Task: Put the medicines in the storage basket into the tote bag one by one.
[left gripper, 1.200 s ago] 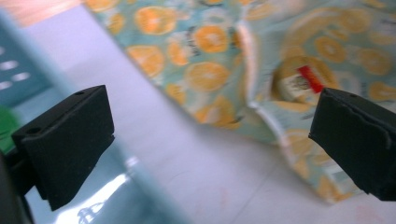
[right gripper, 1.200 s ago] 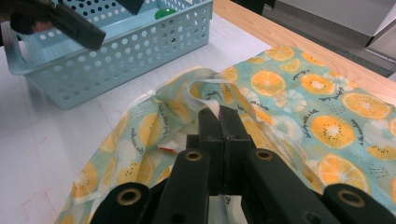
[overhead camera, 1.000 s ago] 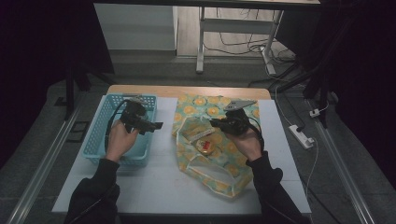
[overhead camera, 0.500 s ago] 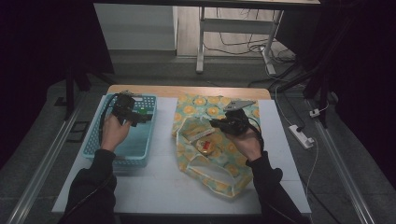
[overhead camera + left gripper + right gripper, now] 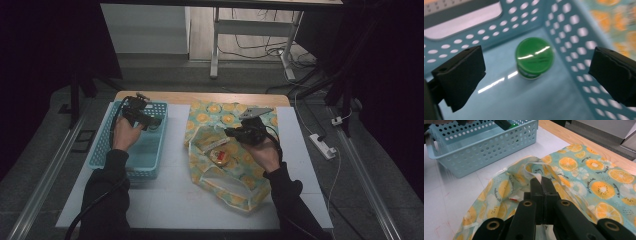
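Note:
A small jar with a green lid (image 5: 534,57) stands on the floor of the light blue perforated basket (image 5: 102,150), near a corner. My left gripper (image 5: 536,72) hovers above it, open, with the jar between and below the two jaws; in the high view this gripper (image 5: 155,121) is over the basket's far end. An orange-slice print bag (image 5: 227,190) lies spread on the table's middle. My right gripper (image 5: 541,183) is shut on the bag's white-edged rim, lifting it slightly; in the high view it (image 5: 228,132) is over the bag's mouth. A red and yellow item (image 5: 220,156) lies inside the bag.
The basket (image 5: 481,143) sits left of the bag (image 5: 579,170) on a white tabletop (image 5: 175,200) with a wooden far edge. A power strip (image 5: 322,145) and cables lie on the floor at the right. A table frame stands behind.
My left gripper has moved from the basket's right side toward its far end. The right gripper has stayed shut on the bag's rim.

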The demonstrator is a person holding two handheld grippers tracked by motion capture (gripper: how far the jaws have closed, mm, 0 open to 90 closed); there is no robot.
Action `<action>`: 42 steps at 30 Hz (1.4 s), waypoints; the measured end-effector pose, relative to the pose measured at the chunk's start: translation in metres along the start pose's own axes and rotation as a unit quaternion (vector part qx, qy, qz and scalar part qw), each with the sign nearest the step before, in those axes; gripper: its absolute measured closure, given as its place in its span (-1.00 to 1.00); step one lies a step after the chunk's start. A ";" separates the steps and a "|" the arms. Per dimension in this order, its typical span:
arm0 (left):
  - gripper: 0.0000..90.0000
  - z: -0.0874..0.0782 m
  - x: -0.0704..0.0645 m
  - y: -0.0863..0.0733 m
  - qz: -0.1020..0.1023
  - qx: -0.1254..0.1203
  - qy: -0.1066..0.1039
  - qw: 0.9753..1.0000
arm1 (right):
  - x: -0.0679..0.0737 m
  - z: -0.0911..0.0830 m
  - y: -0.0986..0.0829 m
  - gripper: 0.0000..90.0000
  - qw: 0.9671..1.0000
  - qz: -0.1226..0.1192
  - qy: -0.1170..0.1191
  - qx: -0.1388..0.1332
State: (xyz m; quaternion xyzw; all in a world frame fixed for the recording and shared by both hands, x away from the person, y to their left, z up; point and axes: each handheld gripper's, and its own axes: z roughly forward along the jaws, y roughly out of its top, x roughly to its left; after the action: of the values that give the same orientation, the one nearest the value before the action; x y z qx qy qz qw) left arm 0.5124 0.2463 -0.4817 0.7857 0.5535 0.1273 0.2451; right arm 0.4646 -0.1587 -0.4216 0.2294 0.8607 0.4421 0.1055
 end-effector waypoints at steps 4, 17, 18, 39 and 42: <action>-0.97 0.009 0.002 0.002 0.003 0.013 0.001 1.000 | 0.000 -0.001 0.000 1.00 1.000 -0.001 -0.001 0.000; -0.16 0.015 -0.001 0.003 0.003 0.017 -0.001 1.000 | 0.000 -0.001 0.000 1.00 1.000 -0.001 -0.001 0.001; -0.08 0.015 -0.001 0.002 0.002 0.018 -0.002 1.000 | 0.000 -0.001 0.000 1.00 1.000 -0.002 -0.001 0.001; 0.15 -0.010 -0.004 -0.003 -0.024 -0.008 -0.016 1.000 | 0.001 0.000 0.000 1.00 1.000 -0.002 -0.001 0.000; 0.15 -0.018 -0.005 -0.004 -0.025 -0.019 -0.022 0.999 | 0.001 0.000 0.000 1.00 1.000 -0.002 0.000 0.000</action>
State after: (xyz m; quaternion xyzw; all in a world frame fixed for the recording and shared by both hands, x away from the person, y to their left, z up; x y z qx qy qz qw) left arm 0.4990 0.2473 -0.4684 0.7694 0.5651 0.1139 0.2751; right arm 0.4636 -0.1580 -0.4215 0.2281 0.8612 0.4416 0.1063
